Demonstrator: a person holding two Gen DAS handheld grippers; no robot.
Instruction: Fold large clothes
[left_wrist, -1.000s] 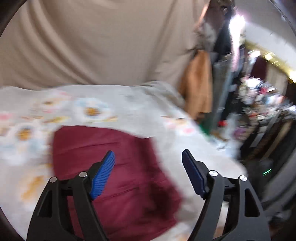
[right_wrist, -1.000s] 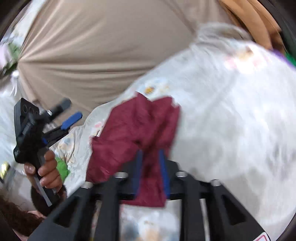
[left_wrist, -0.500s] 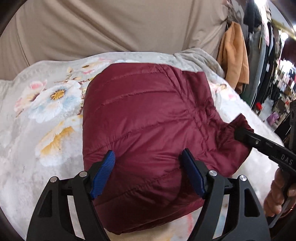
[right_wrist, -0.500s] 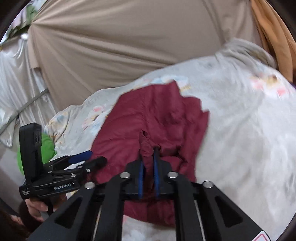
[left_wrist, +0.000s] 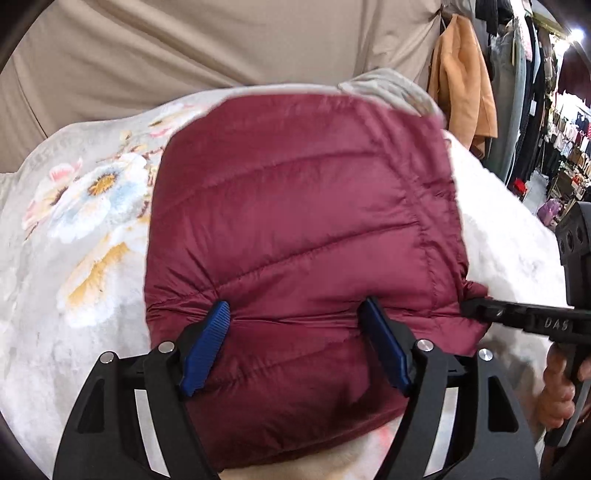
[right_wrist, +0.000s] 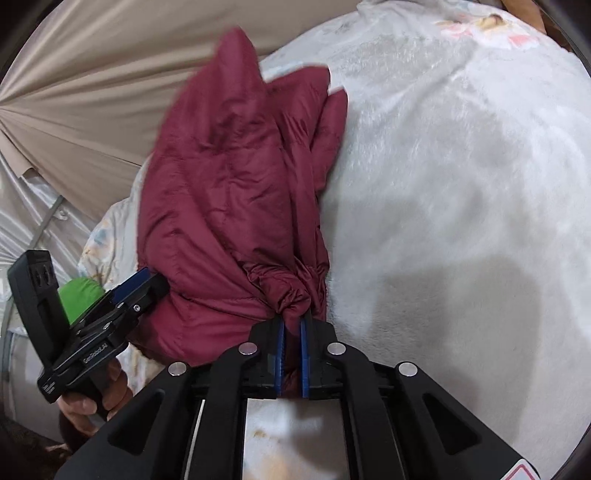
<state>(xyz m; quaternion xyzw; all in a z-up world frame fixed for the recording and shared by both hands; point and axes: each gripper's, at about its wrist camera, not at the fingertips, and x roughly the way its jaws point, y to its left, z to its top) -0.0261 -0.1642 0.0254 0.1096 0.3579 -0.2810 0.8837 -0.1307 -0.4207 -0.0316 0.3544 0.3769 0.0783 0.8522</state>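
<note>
One maroon jacket (left_wrist: 303, 229), one floral blanket (left_wrist: 92, 206), two grippers (one per hand)

Even soft indoor light, fisheye-bent edges, slight motion blur, faint shadows

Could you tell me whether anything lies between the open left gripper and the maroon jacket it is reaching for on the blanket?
Nothing visible does. The left gripper has its jaws spread wide right over the maroon jacket, bare quilted fabric between them. The right gripper already pinches the gathered cuff at the jacket's edge, off to the side on the floral blanket.
</note>
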